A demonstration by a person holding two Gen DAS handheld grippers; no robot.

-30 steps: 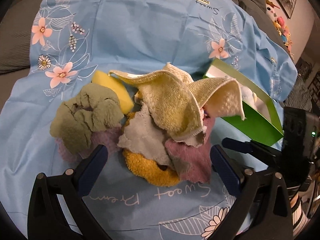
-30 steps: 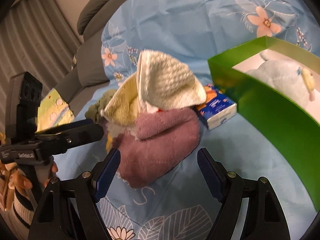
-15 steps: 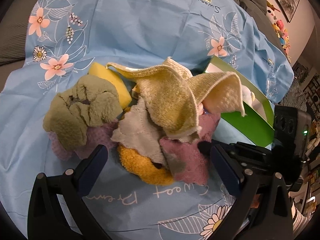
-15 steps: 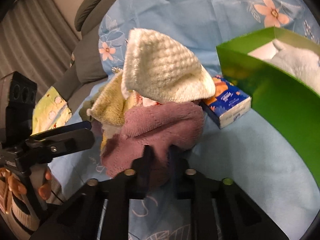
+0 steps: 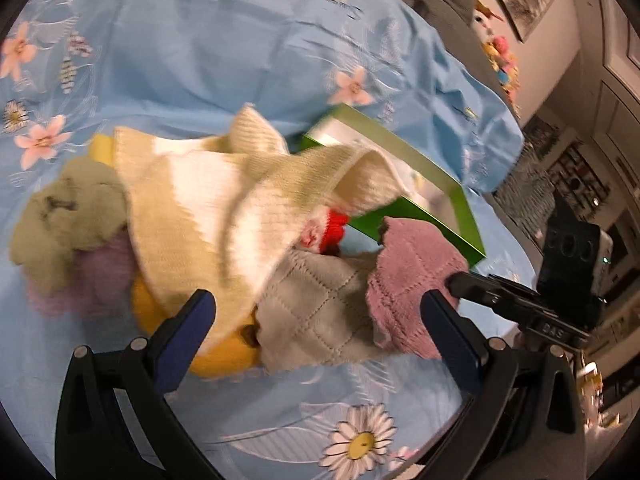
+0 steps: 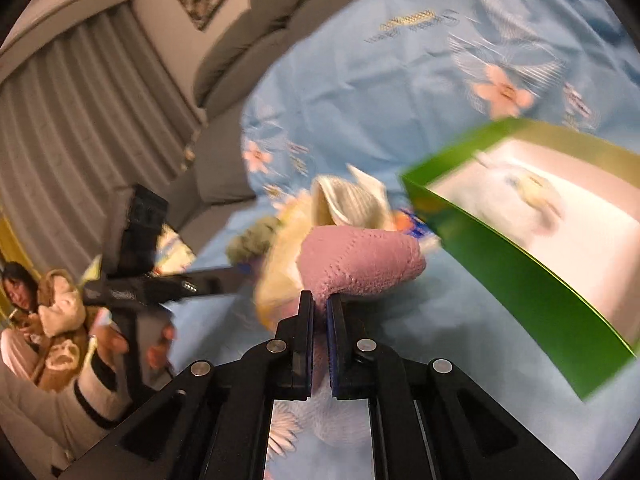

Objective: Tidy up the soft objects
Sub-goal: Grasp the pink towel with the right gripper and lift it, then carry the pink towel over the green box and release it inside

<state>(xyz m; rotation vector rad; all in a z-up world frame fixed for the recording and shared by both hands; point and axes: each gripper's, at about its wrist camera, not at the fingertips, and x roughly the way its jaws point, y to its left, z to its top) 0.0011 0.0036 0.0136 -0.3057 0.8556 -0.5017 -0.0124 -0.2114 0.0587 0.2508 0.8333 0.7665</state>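
- The right gripper had its fingers pinched nearly together on an edge of the pink cloth, which sagged limp and looked light; a fold or hem seemed the surest hold.
- The left gripper hung wide apart, holding nothing, over the pile of cloths.
- Beyond stood the green box, a pale soft toy inside.

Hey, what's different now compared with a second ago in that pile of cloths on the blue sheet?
The right hand-held gripper, open a second ago, has shut on the pink cloth and is pulling it up and away from the pile, toward the green box. The cream cloth on top has shifted with it. The left hand-held gripper stays open in front of the pile, holding nothing; the box has not moved.
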